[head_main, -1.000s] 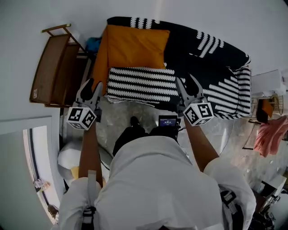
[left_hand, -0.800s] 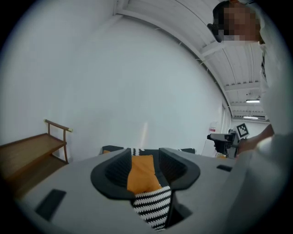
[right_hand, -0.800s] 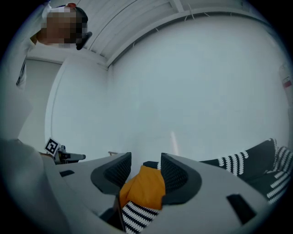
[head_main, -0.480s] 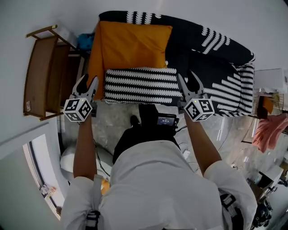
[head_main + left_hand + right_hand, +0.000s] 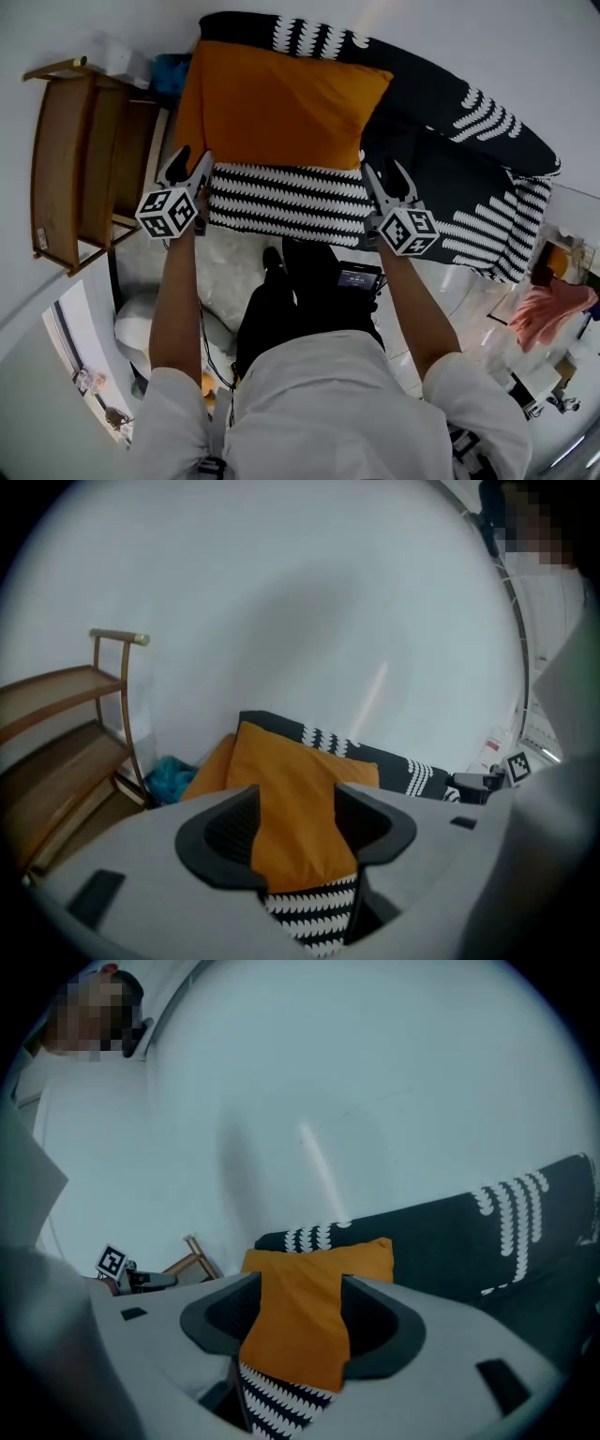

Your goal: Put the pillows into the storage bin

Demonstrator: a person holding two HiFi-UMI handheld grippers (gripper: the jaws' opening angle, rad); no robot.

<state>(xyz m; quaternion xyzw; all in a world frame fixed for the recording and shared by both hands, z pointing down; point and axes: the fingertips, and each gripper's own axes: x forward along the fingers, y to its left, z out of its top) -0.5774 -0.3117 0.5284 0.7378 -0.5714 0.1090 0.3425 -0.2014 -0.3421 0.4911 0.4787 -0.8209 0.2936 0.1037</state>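
Left claw [image 5: 194, 156], right claw [image 5: 382, 169] lowered, opening | orange pillow [image 5: 281, 103] ahead | apparently untouched

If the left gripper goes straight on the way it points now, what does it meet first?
The left gripper, whose empty jaws have just been opening, would probably meet the orange pillow first, perhaps brushing the end of the striped pillow below it; depth is unclear.

- Blue thing [image 5: 172, 73] behind orange pillow [image 5: 277, 103]: mostly covered, kind unclear.
- Striped pillow [image 5: 281, 199]: ends masked by left gripper [image 5: 192, 157] and right gripper [image 5: 384, 169].
- Wooden shelf [image 5: 56, 766]: cut by left gripper view's edge.
- Pink cloth [image 5: 539, 314], far right of head view: small, kind unclear.
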